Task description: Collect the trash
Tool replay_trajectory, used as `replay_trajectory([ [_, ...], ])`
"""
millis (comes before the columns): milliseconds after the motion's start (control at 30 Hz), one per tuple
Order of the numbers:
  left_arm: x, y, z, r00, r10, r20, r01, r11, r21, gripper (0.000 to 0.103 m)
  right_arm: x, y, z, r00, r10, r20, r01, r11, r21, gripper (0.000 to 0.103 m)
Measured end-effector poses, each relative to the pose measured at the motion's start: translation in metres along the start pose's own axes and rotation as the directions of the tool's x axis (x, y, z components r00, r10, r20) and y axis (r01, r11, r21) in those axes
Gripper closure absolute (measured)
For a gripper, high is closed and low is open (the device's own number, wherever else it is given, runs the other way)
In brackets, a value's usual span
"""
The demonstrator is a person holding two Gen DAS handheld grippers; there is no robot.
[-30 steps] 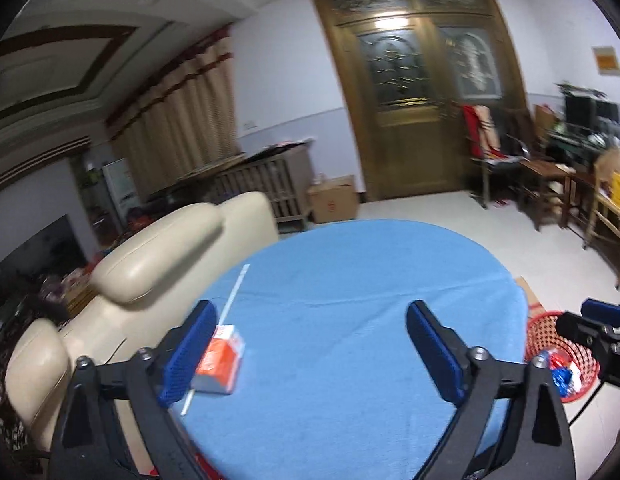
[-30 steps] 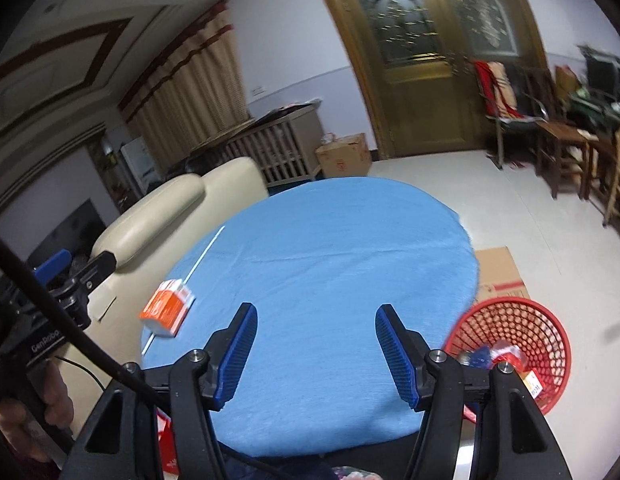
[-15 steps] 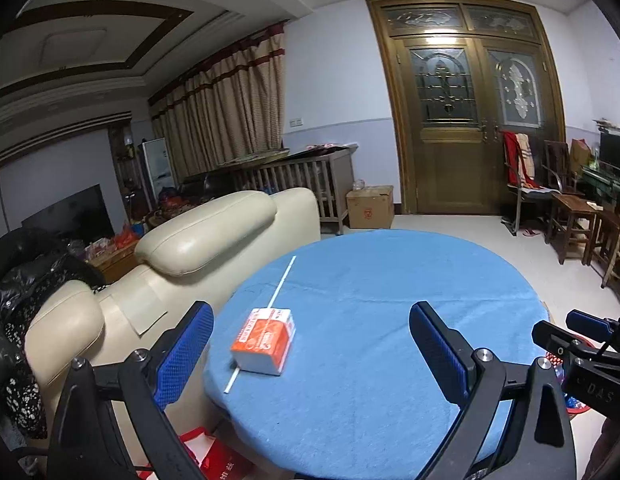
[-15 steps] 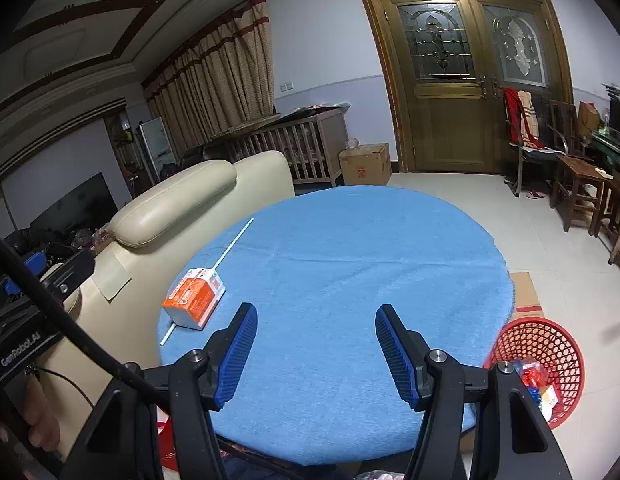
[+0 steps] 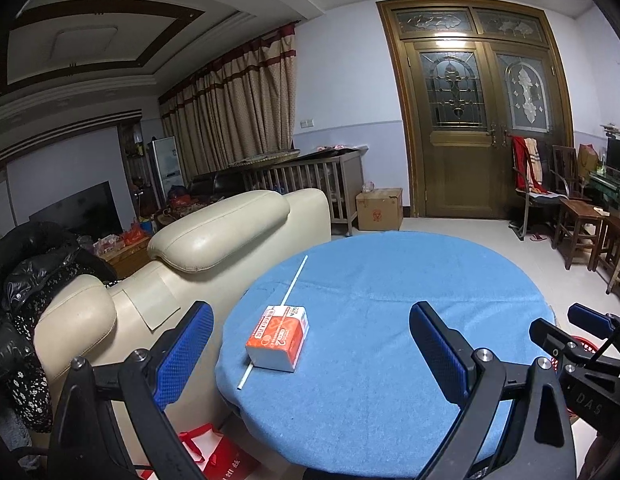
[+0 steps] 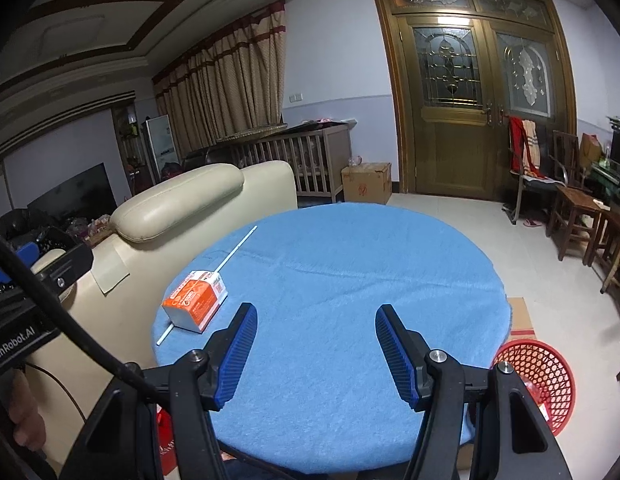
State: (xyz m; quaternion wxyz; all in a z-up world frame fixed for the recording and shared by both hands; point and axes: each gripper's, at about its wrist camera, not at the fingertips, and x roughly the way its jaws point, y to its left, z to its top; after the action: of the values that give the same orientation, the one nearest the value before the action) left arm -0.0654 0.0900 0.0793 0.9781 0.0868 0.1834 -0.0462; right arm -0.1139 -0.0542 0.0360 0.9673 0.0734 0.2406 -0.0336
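Both the left gripper (image 5: 310, 344) and right gripper (image 6: 316, 356) had pulled back level, jaws wide and empty. The orange-and-white carton (image 5: 279, 338) lay on the blue-clothed round table (image 5: 410, 304), atop a white straw (image 5: 295, 276); the red mesh basket (image 6: 544, 380) waited beyond.

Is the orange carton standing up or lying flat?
Lying flat: the carton rests on its broad side on the blue table, across a white straw.

Light: I worked in dim, cool indoor light; glare shone above the door (image 5: 466, 46).
Edges: fisheye bent and blackened my corners.
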Motion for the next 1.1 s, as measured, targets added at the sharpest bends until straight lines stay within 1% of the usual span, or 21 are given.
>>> replay_trajectory([
  [500, -0.009, -0.002, 0.001, 1.0, -0.015, 0.008, 0.015, 1.0, 0.009, 0.005, -0.013, -0.001, -0.003, 0.997, -0.05, 0.058, 0.053, 0.998, -0.043, 0.036],
  [1100, -0.013, -0.005, 0.002, 0.999, -0.033, 0.012, 0.033, 0.999, 0.014, 0.004, -0.013, -0.005, -0.003, 0.997, -0.06, 0.058, 0.062, 0.997, -0.043, 0.036],
])
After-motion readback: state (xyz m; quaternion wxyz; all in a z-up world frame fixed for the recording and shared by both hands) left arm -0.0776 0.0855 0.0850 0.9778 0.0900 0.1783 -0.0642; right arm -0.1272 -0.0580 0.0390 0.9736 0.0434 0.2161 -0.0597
